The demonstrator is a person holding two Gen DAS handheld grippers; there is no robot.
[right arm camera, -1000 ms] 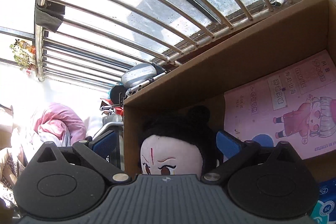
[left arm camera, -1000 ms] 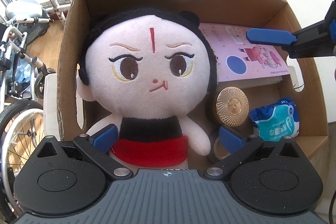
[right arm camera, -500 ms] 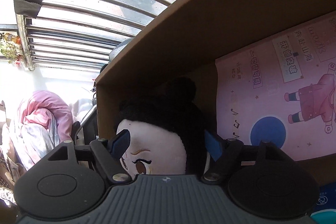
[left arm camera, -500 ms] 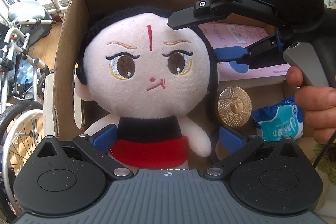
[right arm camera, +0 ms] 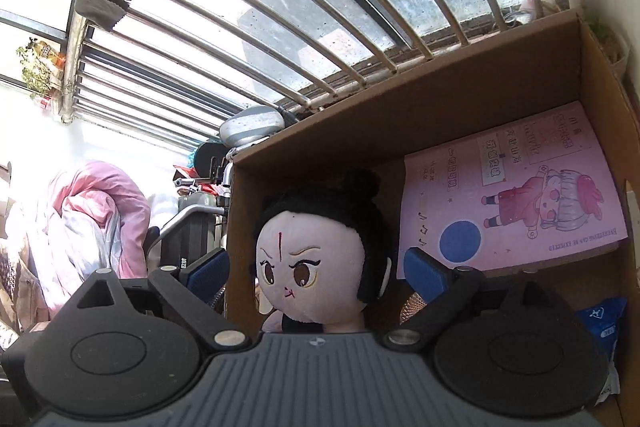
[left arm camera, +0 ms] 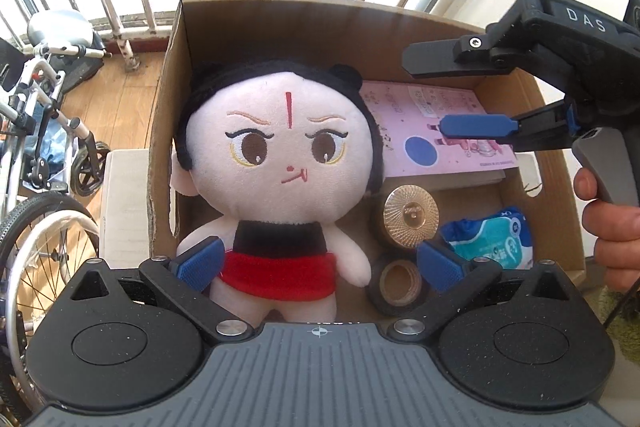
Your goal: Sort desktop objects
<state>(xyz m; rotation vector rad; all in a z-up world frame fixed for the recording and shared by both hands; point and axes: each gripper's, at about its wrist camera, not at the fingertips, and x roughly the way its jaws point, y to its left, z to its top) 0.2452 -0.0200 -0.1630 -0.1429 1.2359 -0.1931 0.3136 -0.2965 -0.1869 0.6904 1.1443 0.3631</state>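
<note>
The left gripper (left arm camera: 318, 263) hovers over the near edge of the cardboard box (left arm camera: 248, 15), jaws spread wide with nothing pinched. Below it the plush doll (left arm camera: 280, 163) sits against the box's left wall, a tape roll (left arm camera: 400, 285) at the near edge, a gold lid (left arm camera: 410, 213) and blue wipes pack (left arm camera: 490, 237) behind. The right gripper (right arm camera: 316, 267), jaws opening and empty, hangs above the pink booklet (left arm camera: 420, 131) at the far wall.

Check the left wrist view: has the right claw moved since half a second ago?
Yes. The right claw has drawn back toward the picture's right: it hung in front of the doll face, now it is over the pink booklet.
</note>
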